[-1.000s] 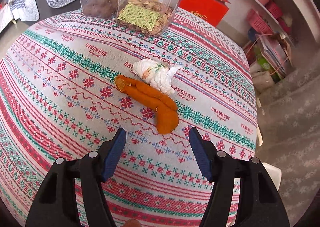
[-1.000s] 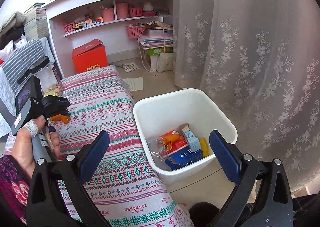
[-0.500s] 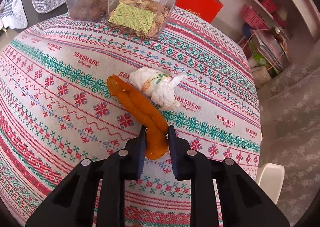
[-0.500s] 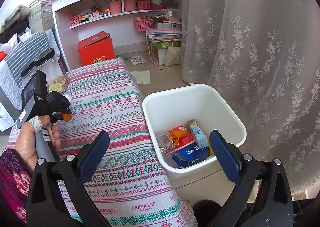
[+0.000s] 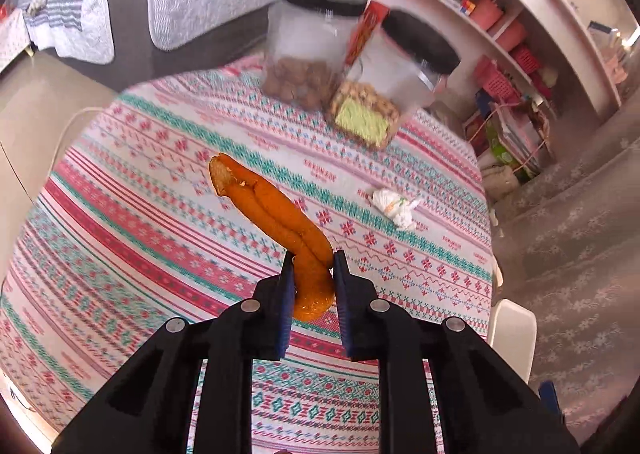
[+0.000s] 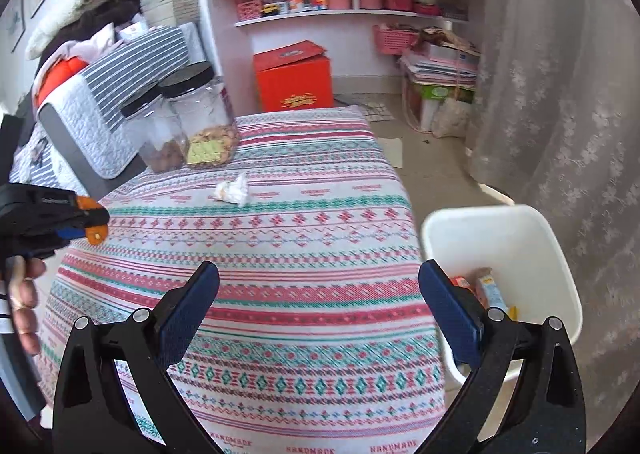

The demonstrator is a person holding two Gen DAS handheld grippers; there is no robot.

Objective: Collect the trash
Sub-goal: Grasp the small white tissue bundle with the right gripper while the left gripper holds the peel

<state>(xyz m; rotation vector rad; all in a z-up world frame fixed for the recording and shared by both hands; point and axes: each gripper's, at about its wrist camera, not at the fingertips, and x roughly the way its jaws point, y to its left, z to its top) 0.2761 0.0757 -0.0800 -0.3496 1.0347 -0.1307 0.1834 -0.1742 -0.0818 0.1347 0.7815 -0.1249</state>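
Orange peel [image 5: 276, 214]: pinched by one end in left tongs [image 5: 312, 274], hanging clear above tabletop [image 5: 120, 214], presumably for carrying to white bin [image 6: 532, 238] beside it. Crumpled tissue [image 6: 234, 192] left lying near jars [image 6: 200, 114]. Right tongs [image 6: 320, 302] wide apart, empty.

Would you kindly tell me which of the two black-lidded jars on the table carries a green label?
The jar of pale nuts, nearer the shelves, has the green label. The jar of brown nuts beside it shows none.
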